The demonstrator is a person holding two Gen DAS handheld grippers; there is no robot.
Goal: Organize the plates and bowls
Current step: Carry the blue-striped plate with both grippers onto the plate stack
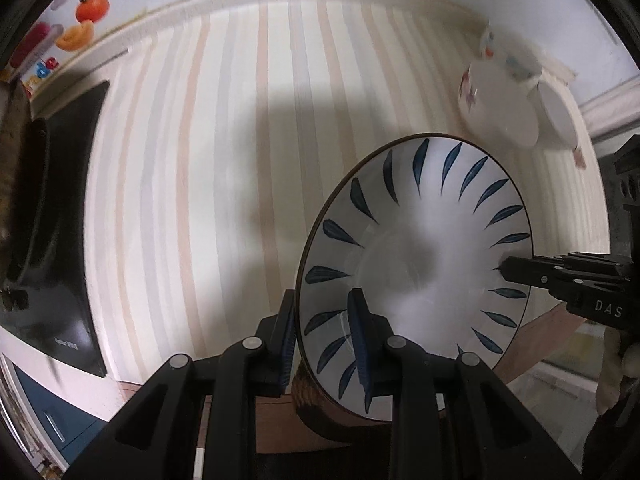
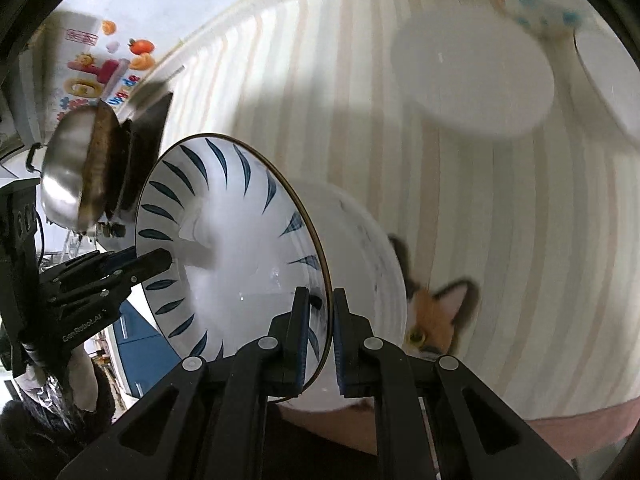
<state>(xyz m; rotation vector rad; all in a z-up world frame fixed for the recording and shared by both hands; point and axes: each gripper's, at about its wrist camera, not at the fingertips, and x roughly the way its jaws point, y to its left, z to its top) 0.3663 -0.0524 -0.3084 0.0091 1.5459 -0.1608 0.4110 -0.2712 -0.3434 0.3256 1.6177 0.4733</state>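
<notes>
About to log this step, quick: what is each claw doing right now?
Left claw: shut on the rim of the leaf-pattern bowl.
Right claw: shut on the same bowl's opposite rim.

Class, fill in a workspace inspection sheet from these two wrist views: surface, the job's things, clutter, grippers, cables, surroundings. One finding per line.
Surface: striped tablecloth, pale with pink and grey bands.
Job's things: blue-leaf bowl held tilted above the cloth; white dishes grouped at the far corner; a dish with a fox picture behind the bowl.
Clutter: black pan at the left edge; steel bowl beside it.
Grippers: left gripper and right gripper each clamp the bowl's rim, on opposite sides.
Cables: nothing seen.
Surroundings: fruit stickers on the wall; blue cabinet below.
</notes>
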